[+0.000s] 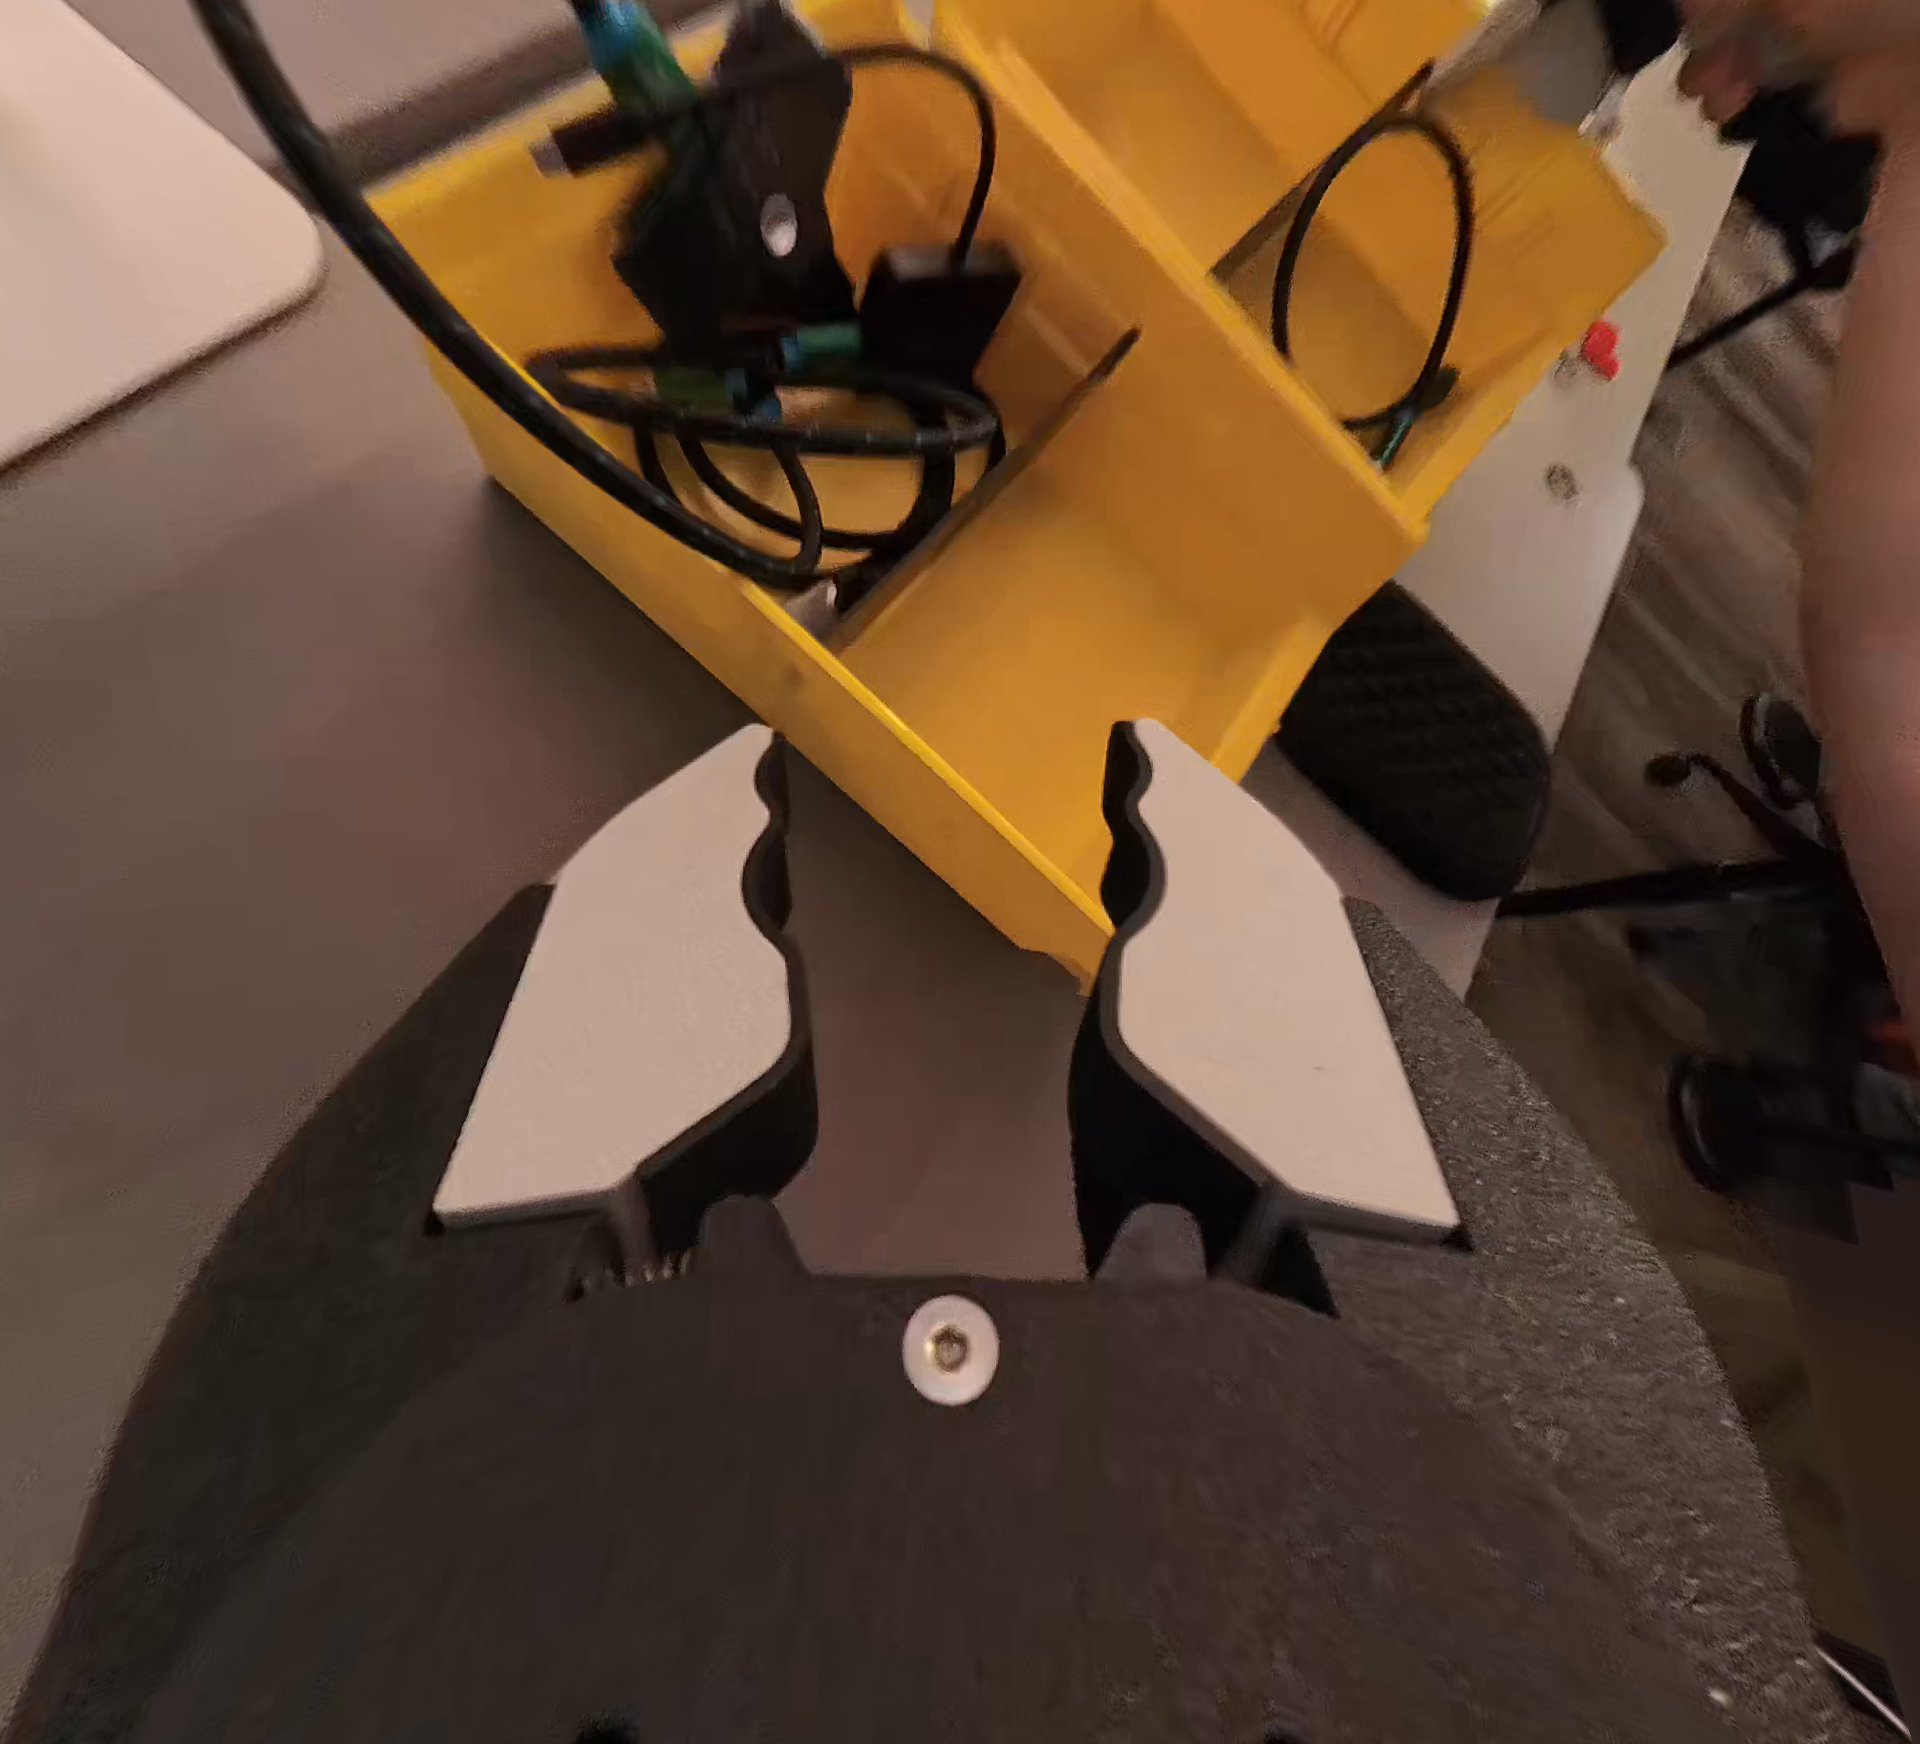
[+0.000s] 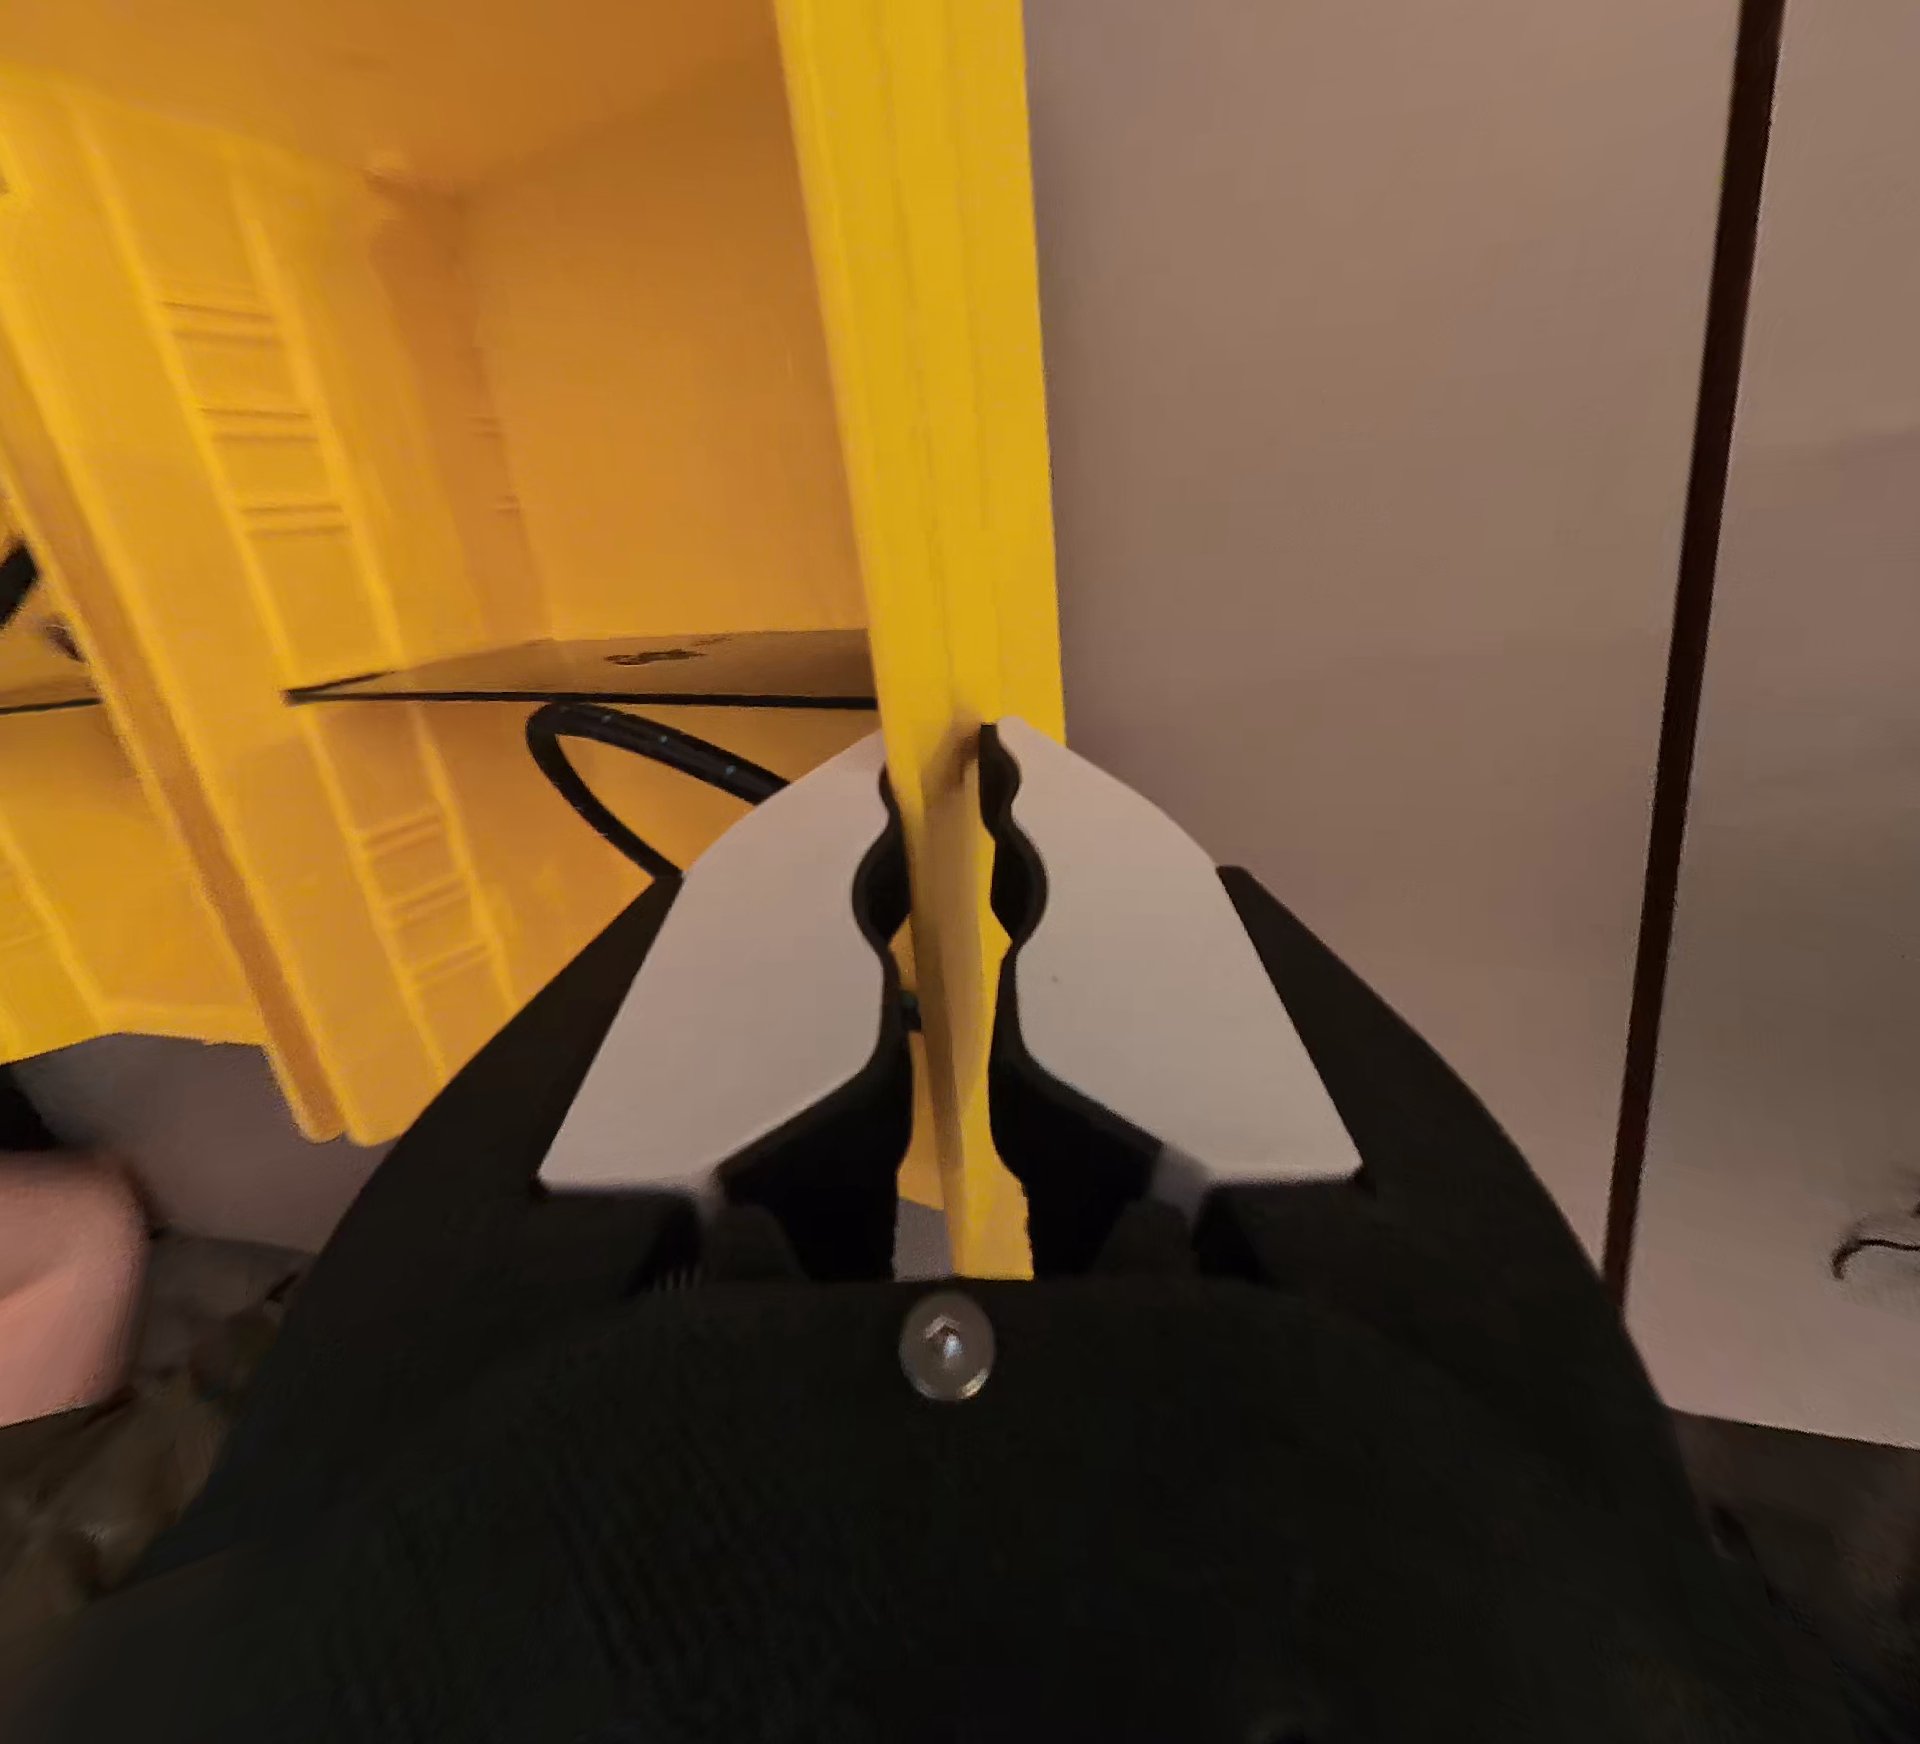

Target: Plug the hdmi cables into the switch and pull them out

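— Left wrist view first: the left gripper [image 1: 945, 847] hangs spread and empty over the table [image 1: 260, 759], just short of the near yellow bin [image 1: 1039, 655]. The HDMI switch [image 1: 743, 208] sits in that bin's far compartment, one HDMI cable [image 1: 312, 167] plugged in and arcing away, more coiled beneath.

— And the right wrist view?

— The right gripper [image 2: 940, 873] is pinching the side wall of the other yellow bin [image 2: 914, 344]; a black cable [image 2: 623, 759] loops inside.

— The risk?

— I'd guess a tug on that wall tips the bin, or the arcing cable snags.
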Tool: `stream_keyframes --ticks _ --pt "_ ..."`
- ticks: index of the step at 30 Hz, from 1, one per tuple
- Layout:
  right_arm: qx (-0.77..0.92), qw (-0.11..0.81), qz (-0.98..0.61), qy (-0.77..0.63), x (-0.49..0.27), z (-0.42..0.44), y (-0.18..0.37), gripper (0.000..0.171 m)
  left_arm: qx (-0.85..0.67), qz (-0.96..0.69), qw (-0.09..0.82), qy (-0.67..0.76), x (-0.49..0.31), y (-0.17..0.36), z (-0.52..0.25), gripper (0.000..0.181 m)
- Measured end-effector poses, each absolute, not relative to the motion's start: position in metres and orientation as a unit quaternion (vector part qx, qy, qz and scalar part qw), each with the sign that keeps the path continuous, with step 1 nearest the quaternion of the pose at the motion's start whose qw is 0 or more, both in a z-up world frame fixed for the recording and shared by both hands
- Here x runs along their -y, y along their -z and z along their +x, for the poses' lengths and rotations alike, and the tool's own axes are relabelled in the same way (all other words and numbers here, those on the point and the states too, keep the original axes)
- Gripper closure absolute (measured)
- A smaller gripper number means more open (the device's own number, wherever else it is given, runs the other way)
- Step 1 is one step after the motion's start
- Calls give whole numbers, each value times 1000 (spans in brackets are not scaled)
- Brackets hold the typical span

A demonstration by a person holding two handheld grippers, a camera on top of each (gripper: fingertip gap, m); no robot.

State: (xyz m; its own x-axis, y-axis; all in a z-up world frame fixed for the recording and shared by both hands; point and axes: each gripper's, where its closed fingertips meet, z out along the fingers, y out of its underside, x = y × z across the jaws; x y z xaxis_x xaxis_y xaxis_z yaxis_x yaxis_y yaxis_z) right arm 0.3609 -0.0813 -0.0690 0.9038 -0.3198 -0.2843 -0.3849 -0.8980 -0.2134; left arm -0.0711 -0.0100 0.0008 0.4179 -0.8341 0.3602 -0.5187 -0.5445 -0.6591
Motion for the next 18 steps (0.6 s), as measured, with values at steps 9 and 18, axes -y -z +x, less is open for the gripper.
stream_keyframes --ticks 9,18 --pt "-165 147 -969 -107 78 357 101 165 -448 -855 130 227 14 85 -44 118" --pt "-125 138 -981 -59 78 357 100 166 -456 -866 36 201 18 91 -41 137"
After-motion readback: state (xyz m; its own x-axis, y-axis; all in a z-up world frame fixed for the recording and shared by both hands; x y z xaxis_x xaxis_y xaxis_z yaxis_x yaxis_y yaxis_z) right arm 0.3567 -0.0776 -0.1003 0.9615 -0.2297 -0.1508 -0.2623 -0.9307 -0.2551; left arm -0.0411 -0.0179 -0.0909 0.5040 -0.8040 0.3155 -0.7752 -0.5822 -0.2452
